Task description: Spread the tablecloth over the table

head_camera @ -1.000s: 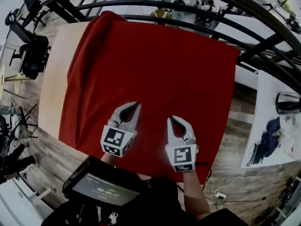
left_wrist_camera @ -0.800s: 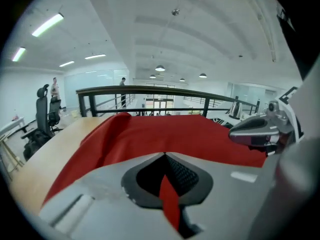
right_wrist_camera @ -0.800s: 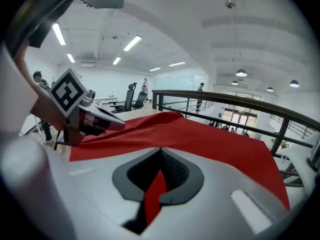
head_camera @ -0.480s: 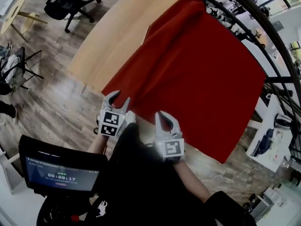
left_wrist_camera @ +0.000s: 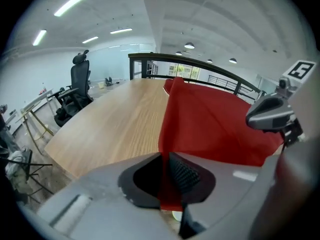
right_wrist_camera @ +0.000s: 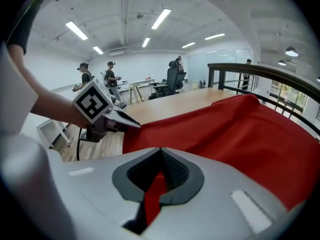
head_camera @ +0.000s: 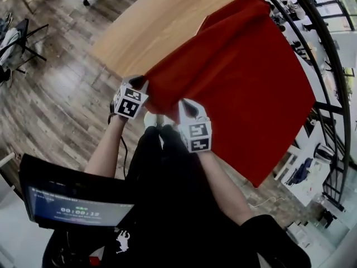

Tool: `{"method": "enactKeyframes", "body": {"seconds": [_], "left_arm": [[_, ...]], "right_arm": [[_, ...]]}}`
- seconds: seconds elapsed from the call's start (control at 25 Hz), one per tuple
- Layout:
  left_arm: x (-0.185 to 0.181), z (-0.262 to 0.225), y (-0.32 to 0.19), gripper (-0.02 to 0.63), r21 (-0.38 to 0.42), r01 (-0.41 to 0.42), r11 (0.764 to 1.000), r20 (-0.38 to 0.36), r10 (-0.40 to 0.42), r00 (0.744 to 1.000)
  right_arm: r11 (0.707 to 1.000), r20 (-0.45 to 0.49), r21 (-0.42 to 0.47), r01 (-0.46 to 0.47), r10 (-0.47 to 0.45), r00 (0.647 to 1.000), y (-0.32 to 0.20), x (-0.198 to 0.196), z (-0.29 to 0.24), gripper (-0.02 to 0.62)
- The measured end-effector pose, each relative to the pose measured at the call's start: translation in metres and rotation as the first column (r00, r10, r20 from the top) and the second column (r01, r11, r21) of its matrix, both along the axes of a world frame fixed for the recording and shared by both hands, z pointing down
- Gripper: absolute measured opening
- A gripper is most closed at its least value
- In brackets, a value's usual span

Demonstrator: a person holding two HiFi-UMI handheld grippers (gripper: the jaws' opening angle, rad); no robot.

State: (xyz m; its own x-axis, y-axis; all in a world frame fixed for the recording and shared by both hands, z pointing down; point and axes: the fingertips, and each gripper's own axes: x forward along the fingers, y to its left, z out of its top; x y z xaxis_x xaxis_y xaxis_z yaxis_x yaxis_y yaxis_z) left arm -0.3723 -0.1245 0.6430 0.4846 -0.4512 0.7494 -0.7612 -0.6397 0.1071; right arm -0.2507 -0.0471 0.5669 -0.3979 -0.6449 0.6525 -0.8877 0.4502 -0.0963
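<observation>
Left tool (head_camera: 136,83), jaws just closed further, and right tool (head_camera: 187,106) pinch tablecloth (head_camera: 240,77) edge.

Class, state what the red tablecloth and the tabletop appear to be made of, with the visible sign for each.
The red tablecloth: seemingly woven fabric, matte; it folds and drapes softly. The tabletop: wood or wood-look laminate, smooth pale finish; straight grain lines show.

An office: swivel chair (left_wrist_camera: 76,93), ceiling strip lights (right_wrist_camera: 160,18), black railing (left_wrist_camera: 210,68).
</observation>
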Motion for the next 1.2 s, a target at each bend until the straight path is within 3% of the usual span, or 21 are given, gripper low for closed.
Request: {"method": "enactKeyframes", "body": {"seconds": [0.04, 0.16, 0.28, 0.4, 0.44, 0.48, 0.52, 0.6, 0.68, 0.8, 0.88, 0.92, 0.96, 1.08, 1.12, 1.2], "left_arm": [[0.004, -0.001, 0.002, 0.020, -0.006, -0.004, 1.000, 0.001, 0.004, 1.000], [0.017, -0.026, 0.009, 0.015, 0.020, 0.000, 1.000, 0.008, -0.001, 1.000], [0.043, -0.088, 0.031, 0.015, 0.110, 0.017, 0.994, -0.002, -0.017, 1.000], [0.126, -0.128, 0.108, 0.019, 0.080, -0.100, 0.992, -0.135, 0.110, 0.985], [0.158, -0.126, 0.140, 0.056, 0.044, -0.171, 0.984, -0.190, 0.176, 0.966], [0.181, -0.119, 0.167, 0.177, 0.005, -0.232, 0.973, -0.237, 0.227, 0.945], [0.194, -0.112, 0.184, 0.251, -0.025, -0.268, 0.963, -0.267, 0.252, 0.930], [0.192, -0.107, 0.190, 0.262, -0.039, -0.265, 0.963, -0.283, 0.244, 0.928], [0.177, -0.108, 0.177, 0.260, -0.010, -0.217, 0.976, -0.265, 0.207, 0.942], [0.144, -0.095, 0.147, 0.192, 0.041, -0.111, 0.993, -0.170, 0.116, 0.979], [0.128, -0.073, 0.139, 0.228, 0.019, -0.122, 0.992, -0.099, 0.123, 0.987], [0.124, -0.063, 0.140, 0.297, -0.008, -0.165, 0.986, -0.079, 0.164, 0.983], [0.121, -0.060, 0.141, 0.342, -0.028, -0.221, 0.975, -0.069, 0.219, 0.973], [0.107, -0.068, 0.139, 0.348, -0.019, -0.395, 0.918, -0.020, 0.395, 0.919], [0.102, -0.068, 0.139, 0.347, -0.015, -0.456, 0.890, 0.022, 0.457, 0.889], [0.100, -0.059, 0.143, 0.344, -0.026, -0.584, 0.812, 0.112, 0.582, 0.805]], "right_arm": [[1.000, -0.005, -0.011, 0.027, -0.027, 1.000, -0.003, -0.003, 0.005, 0.009], [0.996, -0.017, -0.042, 0.077, -0.078, 0.997, -0.008, -0.009, 0.022, 0.009], [1.000, 0.044, -0.011, -0.007, 0.007, 0.999, -0.012, 0.019, 0.010, 0.009], [0.993, 0.100, 0.056, -0.105, 0.099, 0.990, -0.011, 0.081, -0.016, 0.009], [0.991, 0.095, 0.064, -0.119, 0.112, 0.989, -0.009, 0.101, -0.020, 0.009], [0.991, 0.076, 0.068, -0.117, 0.112, 0.991, -0.006, 0.118, -0.024, 0.011], [0.991, 0.048, 0.079, -0.105, 0.101, 0.994, -0.003, 0.130, -0.027, 0.009], [0.988, -0.004, 0.129, -0.080, 0.081, 0.997, -0.002, 0.143, -0.038, 0.009], [0.987, 0.004, 0.155, -0.034, 0.034, 0.999, 0.002, 0.135, -0.048, 0.009], [0.986, 0.097, 0.025, 0.163, -0.165, 0.982, 0.025, 0.076, -0.019, 0.009], [0.979, 0.065, -0.061, 0.195, -0.191, 0.979, 0.034, 0.057, 0.017, 0.009], [0.978, 0.038, -0.090, 0.190, -0.187, 0.982, 0.037, 0.055, 0.031, 0.009], [0.976, 0.022, -0.103, 0.190, -0.189, 0.982, 0.040, 0.055, 0.037, 0.009], [0.978, 0.040, -0.070, 0.198, -0.195, 0.980, 0.043, 0.058, 0.024, 0.009], [0.979, 0.047, -0.064, 0.196, -0.193, 0.980, 0.046, 0.061, 0.019, 0.009], [0.979, 0.041, -0.068, 0.192, -0.189, 0.981, 0.053, 0.068, 0.018, 0.009]]}}
